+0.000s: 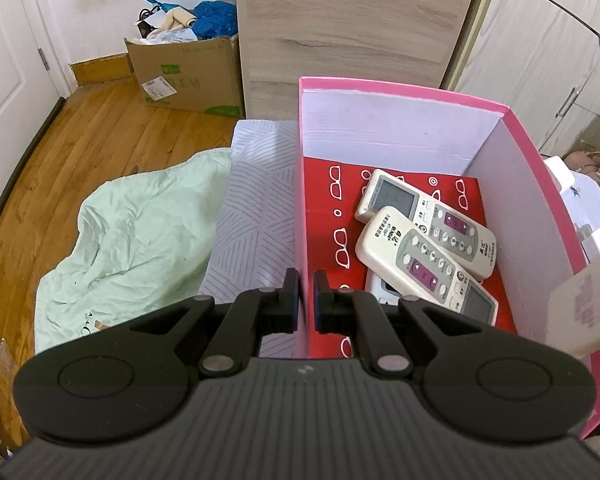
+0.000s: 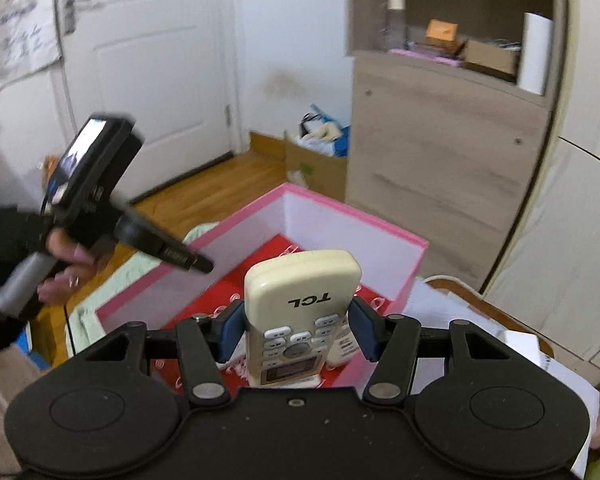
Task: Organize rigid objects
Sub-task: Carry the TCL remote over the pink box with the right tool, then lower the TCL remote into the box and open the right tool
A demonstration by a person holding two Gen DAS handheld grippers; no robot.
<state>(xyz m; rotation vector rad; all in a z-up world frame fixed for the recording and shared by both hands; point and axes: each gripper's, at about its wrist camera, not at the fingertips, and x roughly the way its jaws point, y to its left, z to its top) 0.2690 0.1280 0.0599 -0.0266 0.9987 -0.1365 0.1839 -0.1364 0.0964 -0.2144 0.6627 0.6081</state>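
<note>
The right gripper (image 2: 296, 334) fills the bottom of the right wrist view. Its blue-padded fingers (image 2: 230, 330) are closed on a cream TCL remote (image 2: 296, 316). The remote's long axis runs up the frame, away from the camera. Its button end sits low between the pads and its plain end points toward the upper centre, over the pink box (image 2: 380, 232).

The left gripper (image 1: 306, 300) occupies the bottom of the left wrist view. Its two fingers straddle the near left wall of the pink box (image 1: 302, 200), one outside and one inside. They stand close to the wall; contact cannot be confirmed. In the right wrist view, the left gripper (image 2: 198, 264) appears at centre left, blurred, above the box's left rim.

The box has white inner walls and a red liner (image 1: 324, 208) printed with white spectacles. Two white remotes (image 1: 428, 236) lie on the liner at right of centre. They are side by side and touching. Both long axes run diagonally from upper left to lower right. The lower remote overlaps a third white item that is mostly hidden.

The box rests on a striped grey-white cloth (image 1: 256, 208). A pale green sheet (image 1: 140, 216) lies at centre left. The floor (image 1: 84, 136) is wood plank. A cardboard carton (image 1: 188, 76) stands at upper centre beside a wood-grain cabinet (image 1: 348, 20). A white door (image 2: 152, 64) is at upper left in the right wrist view.
</note>
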